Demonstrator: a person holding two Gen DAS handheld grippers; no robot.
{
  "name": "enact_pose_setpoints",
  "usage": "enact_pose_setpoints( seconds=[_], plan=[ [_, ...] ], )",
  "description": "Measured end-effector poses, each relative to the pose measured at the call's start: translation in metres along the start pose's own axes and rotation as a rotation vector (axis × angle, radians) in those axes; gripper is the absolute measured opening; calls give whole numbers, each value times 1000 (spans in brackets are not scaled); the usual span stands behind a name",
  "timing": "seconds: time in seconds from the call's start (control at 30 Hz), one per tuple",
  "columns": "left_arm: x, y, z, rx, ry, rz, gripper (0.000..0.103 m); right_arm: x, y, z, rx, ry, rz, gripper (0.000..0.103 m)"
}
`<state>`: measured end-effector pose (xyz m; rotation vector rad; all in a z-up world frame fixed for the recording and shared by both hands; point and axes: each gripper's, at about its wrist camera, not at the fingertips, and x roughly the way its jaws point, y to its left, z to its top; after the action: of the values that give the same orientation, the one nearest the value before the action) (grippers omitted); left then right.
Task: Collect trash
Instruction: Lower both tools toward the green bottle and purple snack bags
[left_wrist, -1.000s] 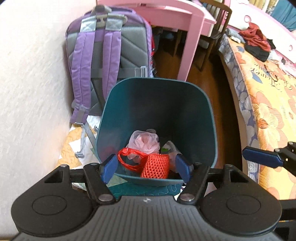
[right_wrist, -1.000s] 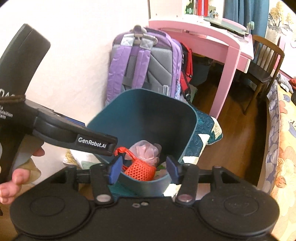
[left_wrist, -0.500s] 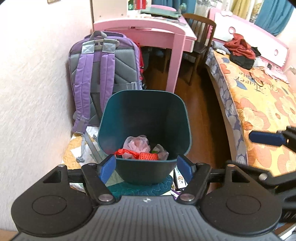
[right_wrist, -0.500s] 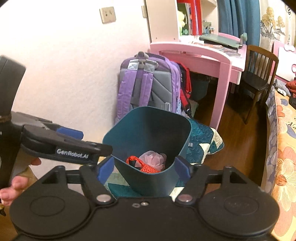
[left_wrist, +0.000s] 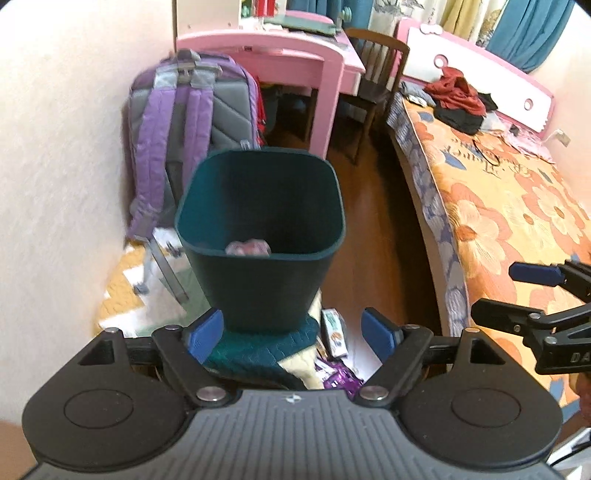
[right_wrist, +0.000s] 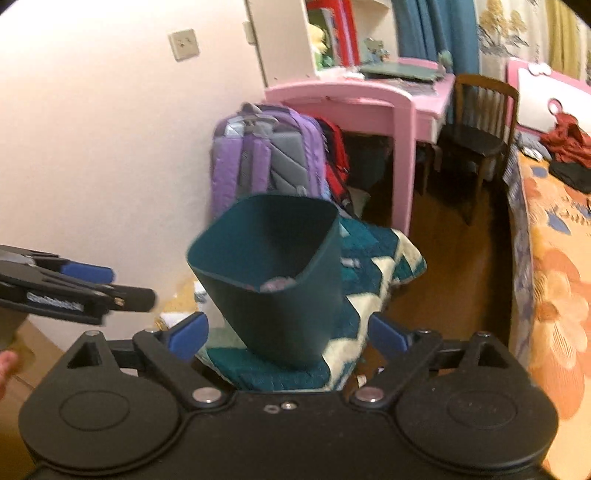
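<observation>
Trash bin, dark teal, stands upright on quilted mat by wall, purple backpack just behind; pale pink wad shows inside. Left gripper & right gripper: jaws just been opening, now wide apart w/ nothing between, both clear of bin.

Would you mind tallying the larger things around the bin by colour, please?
Teal: 1, bin
Purple: 1, backpack
Pink: 1, desk
Dark brown: 1, chair
Total: 4
</observation>
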<state>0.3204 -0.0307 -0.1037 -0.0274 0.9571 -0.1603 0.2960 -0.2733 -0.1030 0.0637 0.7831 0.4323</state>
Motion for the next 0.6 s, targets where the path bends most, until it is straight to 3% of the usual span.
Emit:
enact_pose_setpoints(
  seconds=[0.07, 0.17, 0.4, 0.6],
  plan=[
    [6, 0, -10, -12, 21, -15, 85, 2, -7, -15, 13, 20, -19, 95],
    [24, 0, -29, -30, 60, -50, 103, 8, -21, -40, 43, 57, -37, 95],
    [97, 1, -83, -78, 201, -89, 103, 52, -51, -104, 100, 151, -62, 95],
    [182, 4, -143, -93, 334, -55, 103, 113, -76, -173, 110, 241, -98, 95]
  ],
)
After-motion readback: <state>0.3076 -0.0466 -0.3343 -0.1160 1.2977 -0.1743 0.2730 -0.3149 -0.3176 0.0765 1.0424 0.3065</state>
